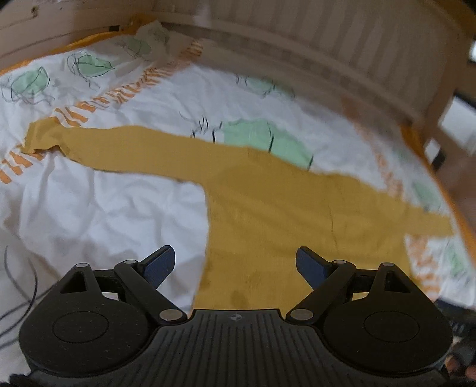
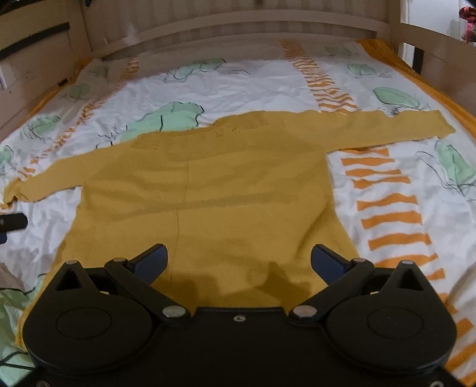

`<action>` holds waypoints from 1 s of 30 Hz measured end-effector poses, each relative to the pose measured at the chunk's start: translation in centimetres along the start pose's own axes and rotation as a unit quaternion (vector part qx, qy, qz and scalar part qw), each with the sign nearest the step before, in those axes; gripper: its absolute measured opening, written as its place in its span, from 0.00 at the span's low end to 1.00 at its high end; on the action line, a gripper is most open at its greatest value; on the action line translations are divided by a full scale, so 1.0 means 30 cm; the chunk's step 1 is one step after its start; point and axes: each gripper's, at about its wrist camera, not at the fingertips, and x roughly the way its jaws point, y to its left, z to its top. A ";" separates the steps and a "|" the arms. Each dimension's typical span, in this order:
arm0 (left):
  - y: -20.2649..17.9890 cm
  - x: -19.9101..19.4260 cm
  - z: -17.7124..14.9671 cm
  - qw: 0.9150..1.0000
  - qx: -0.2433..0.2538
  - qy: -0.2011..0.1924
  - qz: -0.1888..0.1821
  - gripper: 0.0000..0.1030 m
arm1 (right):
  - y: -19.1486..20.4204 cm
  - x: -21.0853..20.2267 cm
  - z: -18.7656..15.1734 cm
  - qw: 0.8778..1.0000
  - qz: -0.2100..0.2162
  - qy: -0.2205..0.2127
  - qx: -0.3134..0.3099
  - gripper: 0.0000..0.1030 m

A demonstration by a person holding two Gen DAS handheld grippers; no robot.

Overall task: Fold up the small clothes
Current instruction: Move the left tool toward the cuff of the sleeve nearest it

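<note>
A mustard-yellow long-sleeved top lies flat on the bed, both sleeves stretched out sideways. In the left wrist view the same top fills the middle and right, its left sleeve reaching far left. My left gripper hovers open above the top's lower left edge, nothing between its blue pads. Also open, my right gripper hangs over the lower middle of the top, with its pads apart and empty. A dark tip of the left gripper shows at the left edge of the right wrist view.
The bed cover is white with green leaf prints and orange striped bands. A pale wooden slatted headboard runs along the far side, and wooden side rails border the bed. The cover is wrinkled left of the top.
</note>
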 end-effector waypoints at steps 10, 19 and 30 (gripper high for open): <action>0.326 0.099 0.170 0.996 -0.079 -0.019 -0.033 0.86 | 0.117 0.060 0.062 0.996 0.074 -0.023 -0.050 0.99; 0.629 0.157 0.322 0.990 -0.126 -0.059 0.026 0.86 | 0.223 0.177 0.099 0.994 0.096 -0.024 -0.044 0.99; 0.933 0.273 0.401 0.976 -0.186 -0.086 0.073 0.88 | 0.307 0.299 0.127 0.991 0.136 -0.004 -0.005 0.99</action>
